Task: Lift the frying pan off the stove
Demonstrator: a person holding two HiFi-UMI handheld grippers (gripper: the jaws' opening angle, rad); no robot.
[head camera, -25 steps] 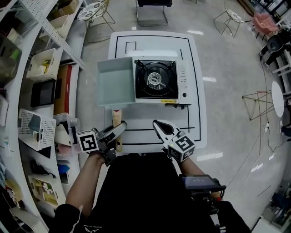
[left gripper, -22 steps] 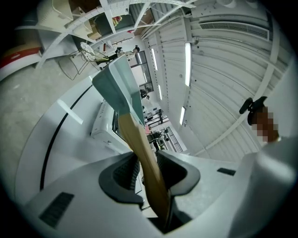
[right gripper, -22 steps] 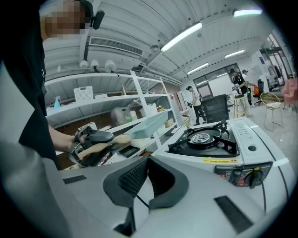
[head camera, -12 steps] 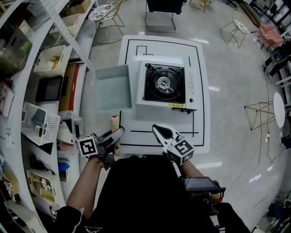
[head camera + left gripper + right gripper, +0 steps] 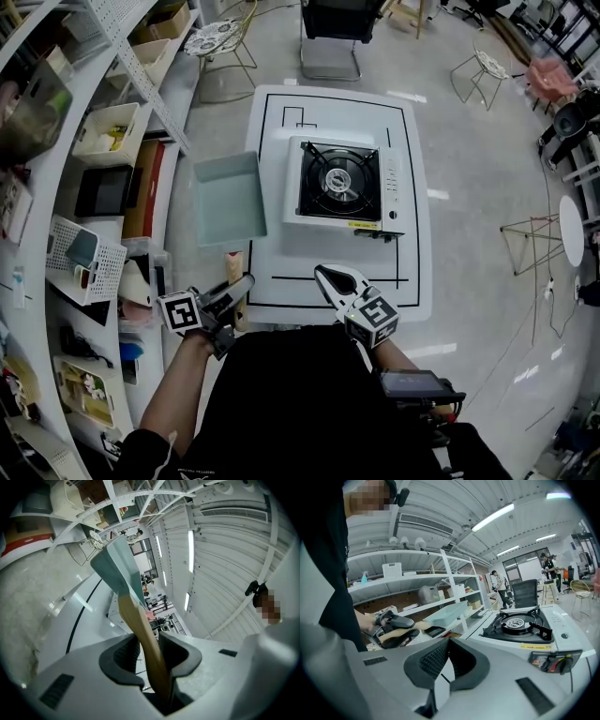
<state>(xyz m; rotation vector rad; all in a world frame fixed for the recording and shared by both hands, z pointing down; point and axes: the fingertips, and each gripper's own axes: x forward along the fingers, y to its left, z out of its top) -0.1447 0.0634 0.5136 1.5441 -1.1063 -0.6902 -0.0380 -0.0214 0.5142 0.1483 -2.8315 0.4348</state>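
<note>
Pan [image 5: 230,199] has slid clear of the stove [image 5: 342,183] — your left claw [image 5: 247,280] clamps its wooden handle [image 5: 234,265].
Stiff, nose-heavy — hold the handle firmly; right claw [image 5: 323,274] closed on nothing.

L tongs [image 5: 242,283] & R tongs [image 5: 325,274] out front, approx. level.
L clamped on wooden handle [image 5: 140,627]; R jaws together, empty.

place: lab hall | cues: storage shelving [image 5: 403,581], marked table [image 5: 309,255], ceiling strip lights [image 5: 497,515]

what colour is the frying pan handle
Light tan wood; the handle shows best in the left gripper view.
</note>
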